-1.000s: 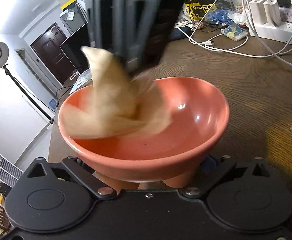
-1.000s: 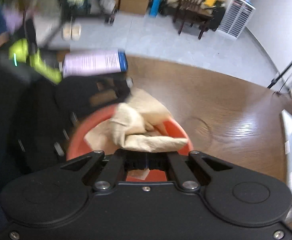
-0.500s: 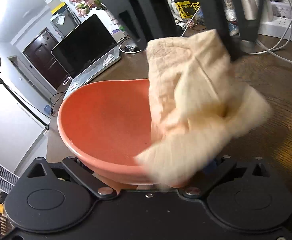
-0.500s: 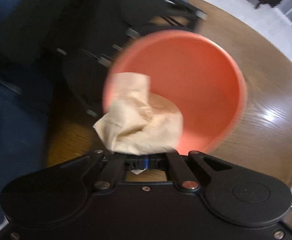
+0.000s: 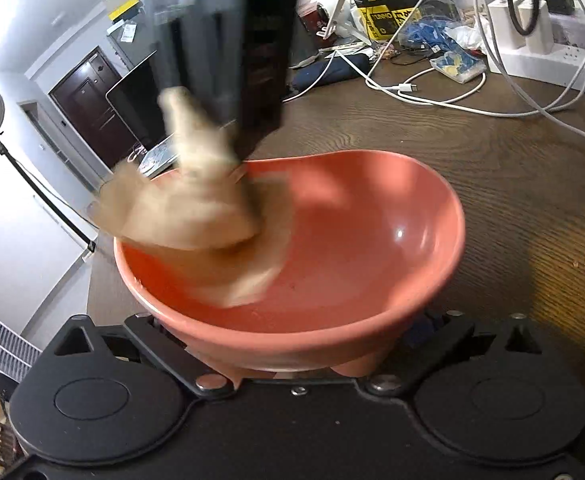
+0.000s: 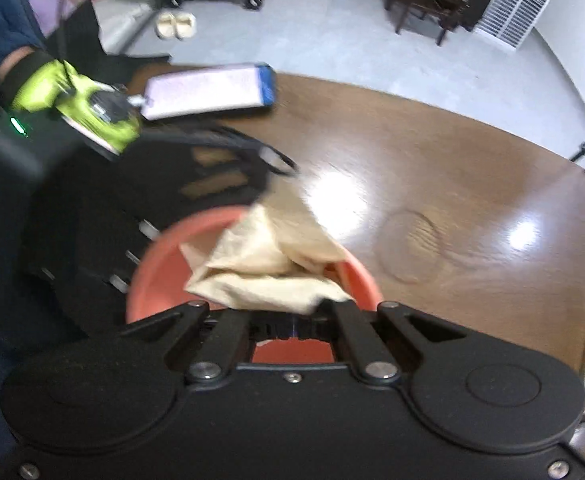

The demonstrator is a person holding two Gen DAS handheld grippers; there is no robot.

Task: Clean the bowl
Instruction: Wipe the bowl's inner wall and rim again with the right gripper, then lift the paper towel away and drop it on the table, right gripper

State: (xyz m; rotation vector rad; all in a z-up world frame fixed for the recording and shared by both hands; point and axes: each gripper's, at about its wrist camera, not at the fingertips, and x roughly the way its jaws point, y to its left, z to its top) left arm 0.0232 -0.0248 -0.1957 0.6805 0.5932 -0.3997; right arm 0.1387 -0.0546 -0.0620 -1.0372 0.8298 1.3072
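Left gripper [image 5: 292, 364] fingers are clamped on the near side of the salmon bowl [image 5: 372, 248], around its base, holding it just off the dark wood tabletop [image 5: 512, 184]. Right gripper [image 6: 288, 312] fingers are pinched tight on a beige cloth [image 6: 268, 268]; from the left wrist view the cloth [image 5: 196, 216] sits against the bowl's inner wall on the left side, spilling over the left rim, motion-blurred. Right gripper body comes down steeply from above the bowl. White cables [image 5: 432, 96] lie on the tabletop's far side, well apart from the bowl.
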